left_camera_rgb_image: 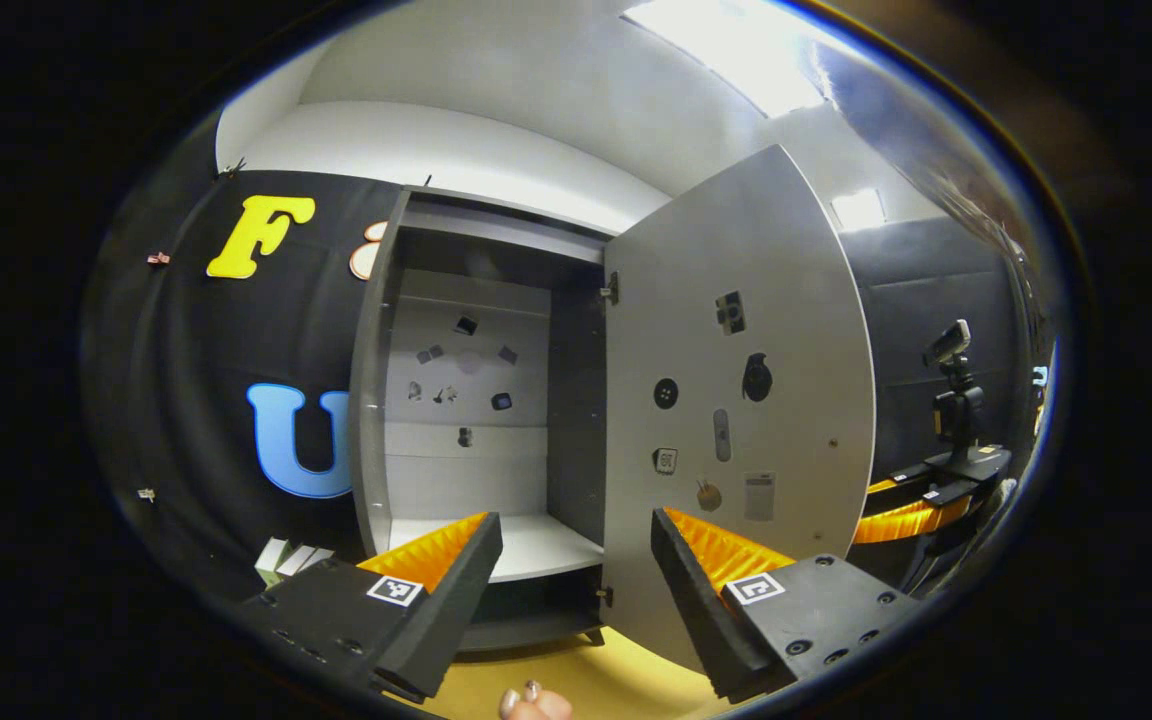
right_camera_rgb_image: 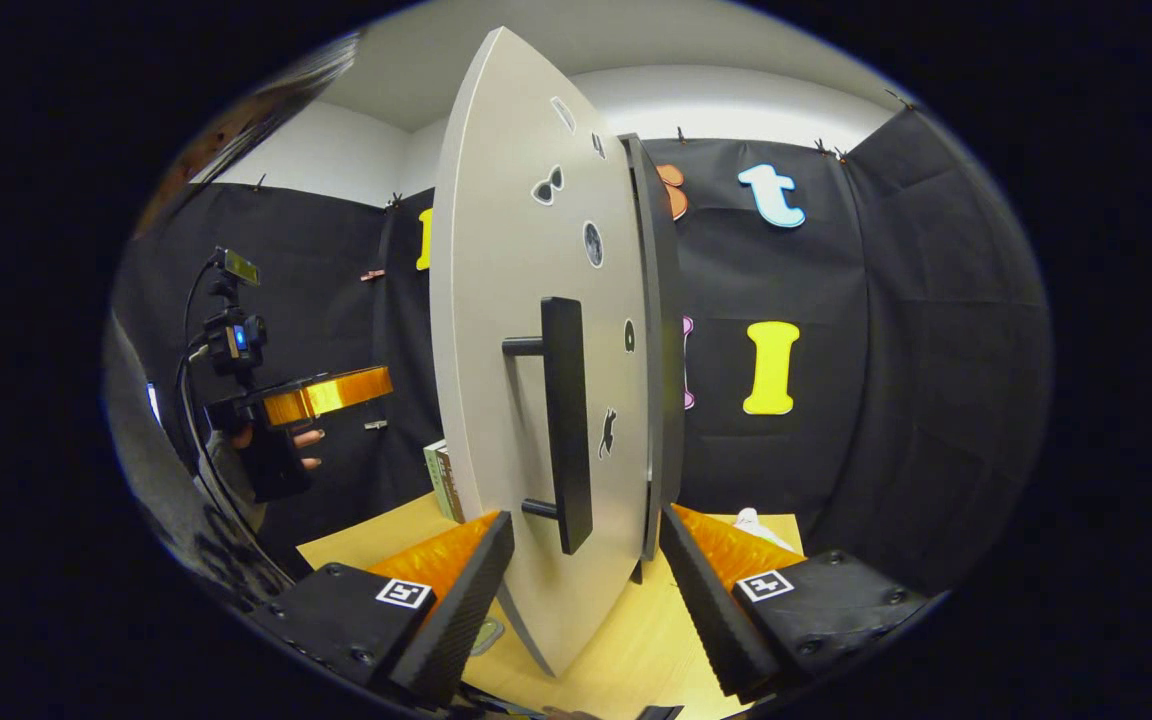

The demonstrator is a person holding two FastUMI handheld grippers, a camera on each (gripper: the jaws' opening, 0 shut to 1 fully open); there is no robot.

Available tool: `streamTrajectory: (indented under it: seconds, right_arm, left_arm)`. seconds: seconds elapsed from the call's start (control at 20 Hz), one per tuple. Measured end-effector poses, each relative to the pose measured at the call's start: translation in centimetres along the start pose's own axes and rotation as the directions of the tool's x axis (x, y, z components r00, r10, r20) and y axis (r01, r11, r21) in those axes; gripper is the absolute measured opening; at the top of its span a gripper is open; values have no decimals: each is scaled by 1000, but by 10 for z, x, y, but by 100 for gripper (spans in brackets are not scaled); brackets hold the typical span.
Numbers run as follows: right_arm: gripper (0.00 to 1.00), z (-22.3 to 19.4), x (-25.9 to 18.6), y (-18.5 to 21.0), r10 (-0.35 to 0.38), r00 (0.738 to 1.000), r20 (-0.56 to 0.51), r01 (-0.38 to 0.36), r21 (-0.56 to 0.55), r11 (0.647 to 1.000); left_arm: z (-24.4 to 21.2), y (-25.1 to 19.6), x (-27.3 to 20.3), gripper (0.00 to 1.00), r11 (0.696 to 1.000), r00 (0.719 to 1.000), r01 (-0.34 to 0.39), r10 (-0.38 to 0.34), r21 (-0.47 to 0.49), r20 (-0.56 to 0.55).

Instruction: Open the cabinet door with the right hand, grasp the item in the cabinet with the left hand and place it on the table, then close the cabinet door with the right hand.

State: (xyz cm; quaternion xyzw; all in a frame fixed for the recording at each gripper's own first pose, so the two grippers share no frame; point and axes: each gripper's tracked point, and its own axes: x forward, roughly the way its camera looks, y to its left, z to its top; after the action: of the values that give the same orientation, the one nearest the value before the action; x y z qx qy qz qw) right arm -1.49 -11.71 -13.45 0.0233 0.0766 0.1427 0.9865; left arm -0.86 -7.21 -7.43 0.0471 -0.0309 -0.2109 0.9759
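Left gripper view: the left gripper (left_camera_rgb_image: 576,590) faces the open cabinet (left_camera_rgb_image: 476,400), its two fingers spread wide with nothing between them. The cabinet door (left_camera_rgb_image: 736,420) stands swung out to the right of the opening, its inner face carrying several small stickers. The interior shows a pale back panel, also dotted with small stickers, and a white shelf (left_camera_rgb_image: 536,545) low in the compartment. No separate item can be made out on the visible part of that shelf, so where the item to be taken lies cannot be told. The cabinet stands on a yellow table (left_camera_rgb_image: 586,680). At the far right, the right gripper (left_camera_rgb_image: 921,510) is seen farther off beyond the door's edge. A few small boxes (left_camera_rgb_image: 286,560) stand on the table to the left of the cabinet.

Right gripper view: the right gripper (right_camera_rgb_image: 586,590) has its fingers spread on either side of the door's edge (right_camera_rgb_image: 546,400), not pressing on it. The black bar handle (right_camera_rgb_image: 566,420) is mounted upright on the door's outer face, just above and between the fingers. The left gripper (right_camera_rgb_image: 326,395) appears at the left, held by a hand (right_camera_rgb_image: 281,445), well apart from the door. A book-like box (right_camera_rgb_image: 444,480) stands on the table (right_camera_rgb_image: 636,650) behind the door.
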Motion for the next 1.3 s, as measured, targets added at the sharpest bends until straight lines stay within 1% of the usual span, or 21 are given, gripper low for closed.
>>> streamTrajectory:
  seconds: [0.05,0.1,0.15,0.2,0.3,0.45,0.5,0.6,0.65,0.75,0.8,0.95,1.05,1.15,1.2,1.25,1.3]
  right_arm:
    - [95,0,1,2,-3,1000,0,3,5,1000]
    - [95,-1,4,6,-5,1000,-1,5,11,1000]
    - [95,-2,6,10,-7,1000,-1,7,17,1000]
    - [95,-2,8,17,-7,1000,0,7,22,1000]
    - [95,-4,15,35,-2,1000,0,2,27,1000]
    - [95,-2,34,57,-13,1000,12,13,30,999]
    - [96,-3,42,65,-10,1000,16,10,33,999]
    - [96,-4,59,83,12,1000,18,-13,56,998]
    - [96,-5,67,93,22,1000,11,-23,67,998]
    - [97,-5,84,111,31,999,11,-32,80,996]
    - [97,-6,96,121,36,999,12,-37,93,995]
    - [97,-4,130,160,103,994,31,-106,123,987]
    - [97,0,143,170,102,994,38,-105,88,991]
    - [98,6,149,182,131,989,67,-136,80,987]
    - [98,9,149,181,134,987,87,-141,81,987]
    - [97,14,148,179,129,985,112,-137,72,988]
    - [97,19,149,170,95,986,137,-103,46,994]
  left_arm:
    - [0,6,-2,93,1000,1000,0,0,-2,-2]
    - [-1,12,-2,95,1000,1000,4,-4,-7,-3]
    - [0,18,-3,93,1000,1000,3,-3,-6,-2]
    - [1,28,-4,94,1000,1000,-4,4,4,-1]
    - [0,41,-7,93,1000,1000,-2,2,19,-8]
    - [0,58,-14,94,1000,1000,20,-20,0,-14]
    - [-1,69,-18,94,1000,1000,14,-14,-8,-19]
    - [-6,93,-30,93,1000,999,-8,8,-21,-36]
    - [-7,104,-38,94,999,999,-19,17,-30,-41]
    - [-9,125,-51,94,999,998,-38,36,-36,-53]
    - [-8,135,-59,95,998,997,-50,48,-33,-55]
    - [-8,159,-79,95,997,996,-71,69,-26,-64]
    - [-8,172,-90,95,995,993,-96,94,-14,-74]
    - [-9,183,-95,95,992,989,-123,123,4,-83]
    - [-10,188,-94,95,990,986,-143,144,13,-81]
    - [-9,193,-93,95,986,983,-167,167,15,-81]
    - [-11,197,-90,95,981,978,-193,193,9,-81]
